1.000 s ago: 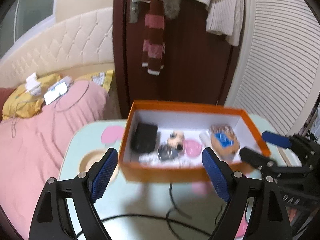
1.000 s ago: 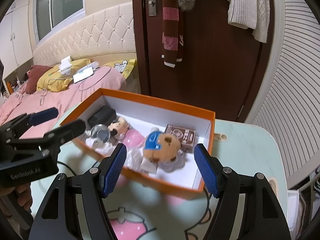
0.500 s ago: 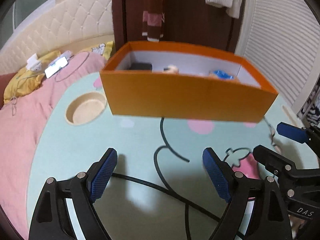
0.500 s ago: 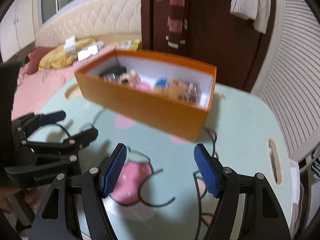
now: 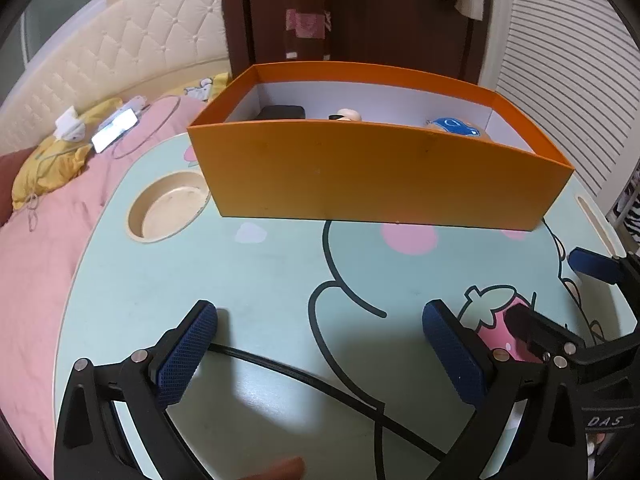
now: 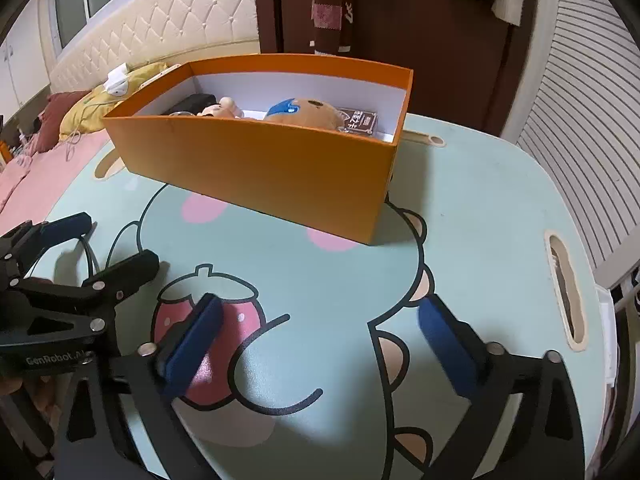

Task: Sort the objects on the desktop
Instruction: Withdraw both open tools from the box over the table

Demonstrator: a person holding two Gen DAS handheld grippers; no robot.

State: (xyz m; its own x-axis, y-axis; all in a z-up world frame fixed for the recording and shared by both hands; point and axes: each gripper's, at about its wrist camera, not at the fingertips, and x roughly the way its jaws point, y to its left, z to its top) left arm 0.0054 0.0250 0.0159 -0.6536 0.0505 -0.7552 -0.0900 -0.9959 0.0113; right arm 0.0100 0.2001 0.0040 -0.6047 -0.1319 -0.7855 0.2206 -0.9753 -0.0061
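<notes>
An orange box (image 5: 376, 176) (image 6: 256, 168) stands on the mint cartoon table (image 5: 280, 272). Inside it show a black item (image 6: 192, 102), a small doll (image 6: 220, 110), a plush bear with a blue cap (image 6: 308, 114) and a brown card pack (image 6: 360, 120). My left gripper (image 5: 320, 320) hangs low over the table in front of the box, its jaws opening with nothing between them. My right gripper (image 6: 320, 308) sits beside it over the strawberry print, jaws also opening and empty. Each gripper appears in the other's view: the right gripper (image 5: 560, 296) and the left gripper (image 6: 98, 246).
A round cup recess (image 5: 168, 206) lies left of the box. A black cable (image 5: 320, 384) runs across the near table under the left gripper. A slot handle (image 6: 564, 292) is cut at the table's right edge. A pink bed (image 5: 40, 240) lies left, a dark door behind.
Both grippers have sunk from above the box to just over the table in front of it, so the box now shows its side wall. Both pairs of jaws stand wider.
</notes>
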